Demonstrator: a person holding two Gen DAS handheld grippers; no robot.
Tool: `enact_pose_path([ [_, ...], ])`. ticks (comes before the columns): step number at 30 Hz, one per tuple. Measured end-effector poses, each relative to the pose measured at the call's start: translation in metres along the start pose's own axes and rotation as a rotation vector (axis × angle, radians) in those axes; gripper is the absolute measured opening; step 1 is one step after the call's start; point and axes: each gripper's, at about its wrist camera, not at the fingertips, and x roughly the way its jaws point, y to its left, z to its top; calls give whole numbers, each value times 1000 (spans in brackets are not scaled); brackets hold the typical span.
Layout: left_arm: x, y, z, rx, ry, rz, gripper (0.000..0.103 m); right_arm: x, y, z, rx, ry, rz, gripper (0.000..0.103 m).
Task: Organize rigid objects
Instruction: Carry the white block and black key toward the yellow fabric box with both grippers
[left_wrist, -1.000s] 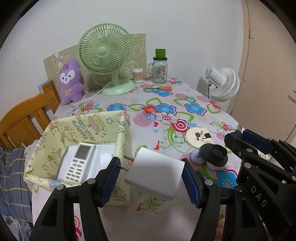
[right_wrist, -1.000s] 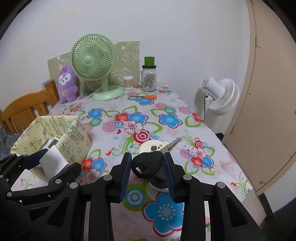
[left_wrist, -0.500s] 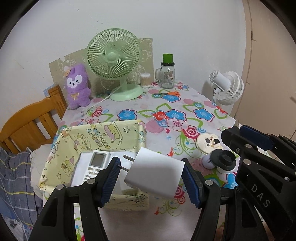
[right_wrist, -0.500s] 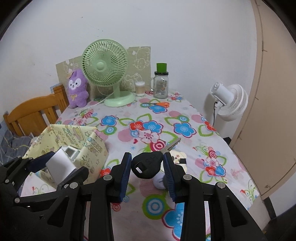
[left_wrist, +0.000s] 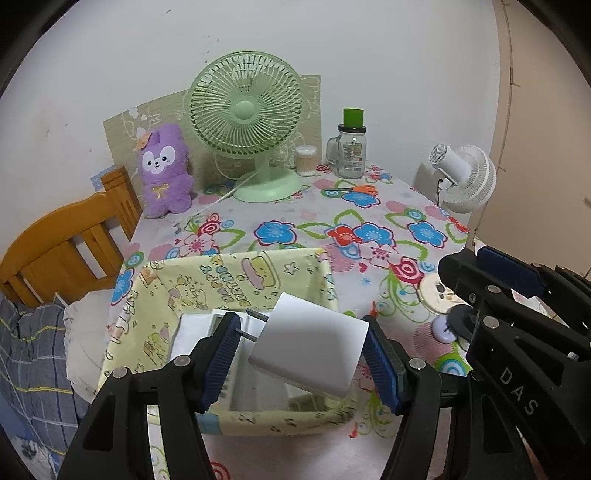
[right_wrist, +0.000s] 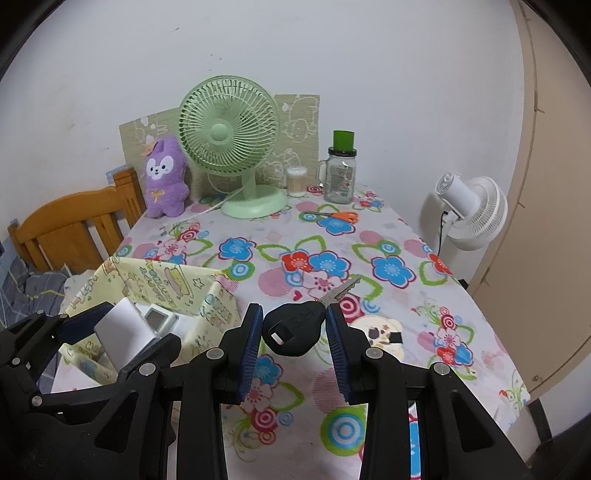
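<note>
My left gripper (left_wrist: 301, 354) is shut on a white plug adapter (left_wrist: 310, 349), its prongs pointing left, held above the yellow fabric box (left_wrist: 236, 280). The adapter (right_wrist: 123, 334) and box (right_wrist: 173, 284) also show in the right wrist view. A white remote (right_wrist: 159, 318) lies inside the box. My right gripper (right_wrist: 291, 341) is shut on a black-headed key (right_wrist: 295, 326), its metal blade pointing up right, held above the table to the right of the box.
The floral tablecloth (right_wrist: 332, 236) carries a green fan (left_wrist: 245, 122), purple plush (left_wrist: 166, 170), glass jar (left_wrist: 351, 151), orange scissors (left_wrist: 354, 190), a round coaster (right_wrist: 384, 330) and a small purple knob (left_wrist: 445, 326). A wooden chair (left_wrist: 62, 243) stands left, a white fan (left_wrist: 465, 179) right.
Both grippers have moved left and up with their loads. The left one with the adapter now sits over the box. The key has lifted away from the black lid on the table.
</note>
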Motion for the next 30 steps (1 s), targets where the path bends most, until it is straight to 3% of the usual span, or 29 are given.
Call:
enact_pose_path([
  [30, 33, 50, 4, 5, 46, 3, 68, 45, 72, 20, -72, 53, 54, 38],
])
